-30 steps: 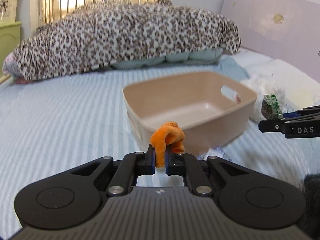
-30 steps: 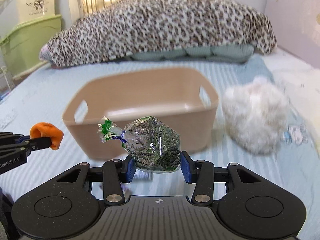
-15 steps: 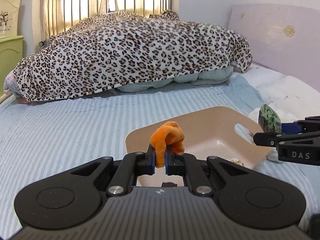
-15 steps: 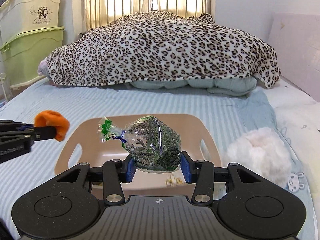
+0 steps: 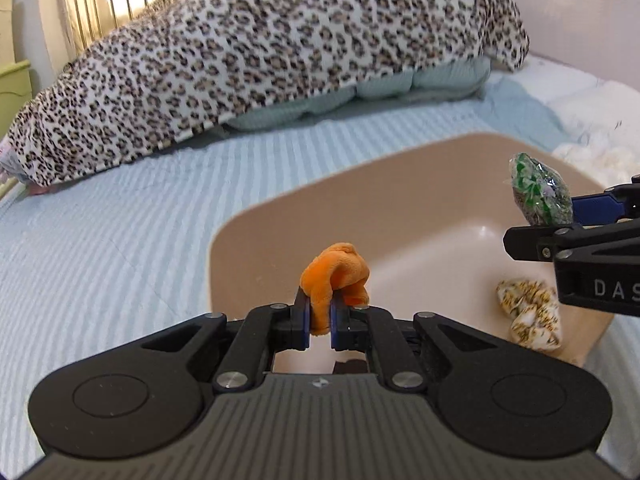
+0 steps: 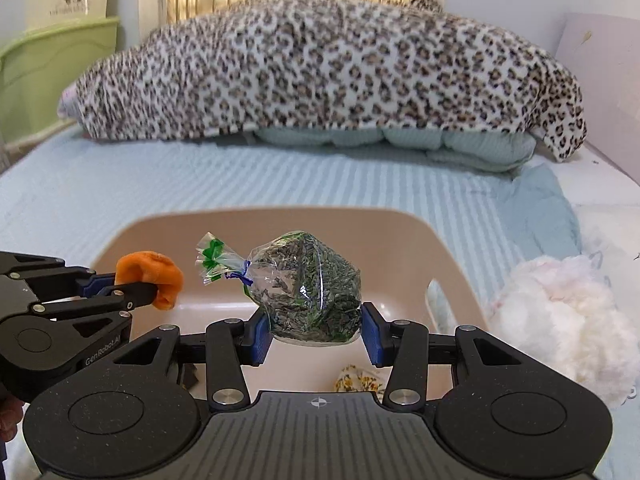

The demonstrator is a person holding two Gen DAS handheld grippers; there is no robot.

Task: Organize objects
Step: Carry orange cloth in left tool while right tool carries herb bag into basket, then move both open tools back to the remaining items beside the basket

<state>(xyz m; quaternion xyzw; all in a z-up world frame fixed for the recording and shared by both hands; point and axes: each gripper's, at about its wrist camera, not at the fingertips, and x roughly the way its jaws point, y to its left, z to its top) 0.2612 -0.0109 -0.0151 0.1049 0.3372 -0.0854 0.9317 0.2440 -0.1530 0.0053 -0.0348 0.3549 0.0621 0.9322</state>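
My left gripper (image 5: 319, 316) is shut on an orange plush toy (image 5: 336, 278) and holds it above the near left part of the beige plastic basin (image 5: 280, 216). My right gripper (image 6: 316, 332) is shut on a clear bag of dried green herbs (image 6: 308, 292) and holds it above the same basin (image 6: 448, 256). The toy also shows at the left of the right wrist view (image 6: 154, 274), the bag at the right of the left wrist view (image 5: 538, 190). A small floral cloth item (image 5: 528, 312) lies on the basin floor.
The basin sits on a bed with a light blue striped sheet (image 5: 100, 248). A leopard-print blanket (image 6: 320, 68) is piled across the far side. A white fluffy plush (image 6: 560, 320) lies right of the basin. Green storage boxes (image 6: 52, 56) stand at the far left.
Both grippers have moved forward and down over the basin with their objects still held. The basin now fills more of both views.
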